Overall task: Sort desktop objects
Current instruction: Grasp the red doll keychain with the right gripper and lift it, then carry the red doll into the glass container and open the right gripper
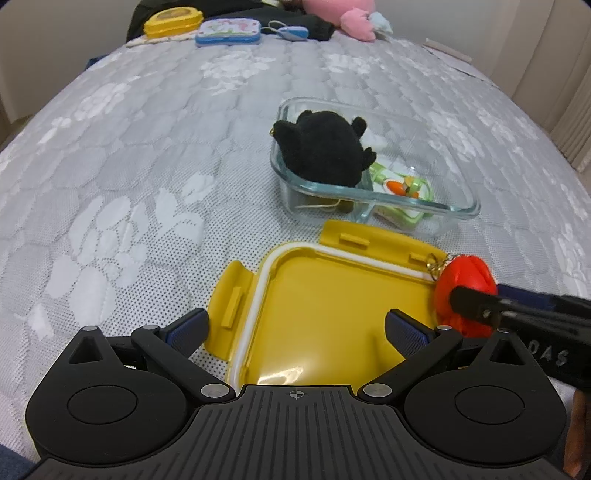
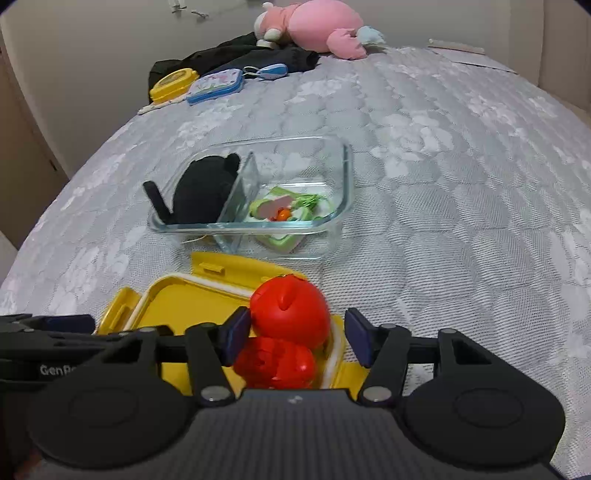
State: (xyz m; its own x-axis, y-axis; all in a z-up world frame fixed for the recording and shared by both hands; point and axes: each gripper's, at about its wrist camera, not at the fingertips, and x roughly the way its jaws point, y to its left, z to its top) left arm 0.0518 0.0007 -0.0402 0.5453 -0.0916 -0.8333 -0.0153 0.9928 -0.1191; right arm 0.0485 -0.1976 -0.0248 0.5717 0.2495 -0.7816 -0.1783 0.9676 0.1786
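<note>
A red toy keychain (image 2: 288, 328) lies on the right edge of an upturned yellow lid (image 1: 317, 302); it also shows in the left wrist view (image 1: 463, 284). My right gripper (image 2: 297, 338) is open around the red toy, its fingers on either side and the left pad close to it. My left gripper (image 1: 295, 326) is open and empty above the yellow lid. A divided glass container (image 2: 343, 177) beyond the lid holds a black plush (image 2: 203, 192) in one half and a green card toy (image 2: 284, 210) in the other.
All sits on a grey quilted mattress (image 1: 147, 166). At the far end lie a yellow box (image 1: 173, 22), a blue case (image 1: 229, 31), a blue key fob (image 1: 291, 33), dark cloth (image 2: 258, 59) and a pink plush (image 2: 317, 26).
</note>
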